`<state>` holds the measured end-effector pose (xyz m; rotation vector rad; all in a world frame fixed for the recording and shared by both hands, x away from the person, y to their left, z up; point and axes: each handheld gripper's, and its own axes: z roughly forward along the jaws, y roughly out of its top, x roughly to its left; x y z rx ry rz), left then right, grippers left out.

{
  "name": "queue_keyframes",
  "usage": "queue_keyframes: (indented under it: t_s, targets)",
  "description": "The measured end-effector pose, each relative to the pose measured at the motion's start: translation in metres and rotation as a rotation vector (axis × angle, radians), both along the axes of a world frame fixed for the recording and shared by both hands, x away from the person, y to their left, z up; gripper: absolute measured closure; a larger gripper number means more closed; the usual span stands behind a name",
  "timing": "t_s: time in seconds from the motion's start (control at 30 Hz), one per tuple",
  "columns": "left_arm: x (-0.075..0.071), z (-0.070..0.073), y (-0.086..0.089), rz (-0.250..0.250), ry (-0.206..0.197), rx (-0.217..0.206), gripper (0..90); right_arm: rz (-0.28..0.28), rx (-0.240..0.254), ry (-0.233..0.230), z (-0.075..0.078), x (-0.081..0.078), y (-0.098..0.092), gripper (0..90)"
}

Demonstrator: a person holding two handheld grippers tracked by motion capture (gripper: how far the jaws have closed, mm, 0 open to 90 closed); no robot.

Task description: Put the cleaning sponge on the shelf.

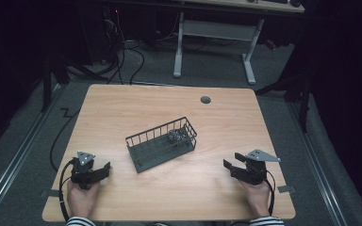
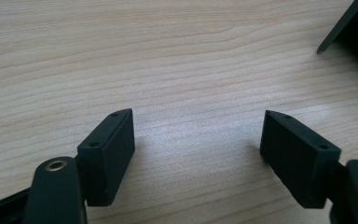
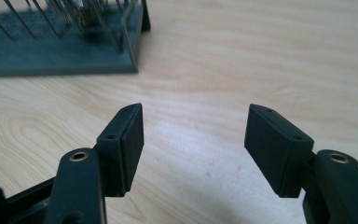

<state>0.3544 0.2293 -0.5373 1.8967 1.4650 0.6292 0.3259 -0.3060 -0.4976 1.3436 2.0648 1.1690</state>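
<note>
Basket [image 1: 161, 145], one dark wire basket with a solid floor, sits slantwise at the middle of my table [image 1: 122, 108], well apart from both grippers and touched by neither. Going from largest to smallest: the room around is dim, with grey carpet [image 1: 207, 70], loose black cables [image 1: 127, 56], and the white legs of a second desk [image 1: 214, 30] behind. My table is one pale wood-grain top with one small round grey cable hole [image 1: 205, 100] near its far edge. Inside the basket, at its right end, lies one small shiny object [image 1: 176, 136]; I cannot tell what it is.

I count two grippers. My left gripper [image 1: 104, 170] rests low at the near left of the table, held by one hand [image 1: 82, 197]. My right gripper [image 1: 229, 167] rests at the near right, held by the other hand [image 1: 257, 195]. Striped cuffs show at the bottom edge.

From above I see the whole layout. My left gripper view adds a close look at its fingers [image 2: 107, 156], released and apart over bare wood, with one dark corner of the basket [image 2: 349, 23] at the upper right. My right gripper view shows its fingers [image 3: 121, 144] also released, nothing between them, and the basket's [image 3: 60, 56] floor and wires at the upper left.
</note>
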Motion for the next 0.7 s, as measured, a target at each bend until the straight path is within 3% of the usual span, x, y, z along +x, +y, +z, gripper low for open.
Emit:
queue_keyframes:
  t_s: [0.13,0.33,0.47,0.53,0.7]
  targets:
    - [0.000,0.000,0.000,0.000,0.000,0.001,26.7,0.005,-0.017,0.066,-0.017,0.003,0.005,37.6]
    - [0.000,0.000,0.000,-0.004,-0.003,0.001,28.0,-0.001,-0.096,0.101,-0.032,0.006,0.012,37.2]
    - [0.000,0.000,0.000,-0.004,-0.004,0.001,28.5,-0.002,-0.129,0.100,-0.033,0.006,0.016,36.6]
    - [0.000,0.000,0.000,-0.004,-0.004,0.000,28.6,-0.003,-0.176,0.088,-0.033,0.005,0.021,36.3]
    - [0.000,0.000,0.000,0.000,-0.004,0.000,28.6,-0.007,-0.174,0.087,-0.033,0.005,0.022,36.2]
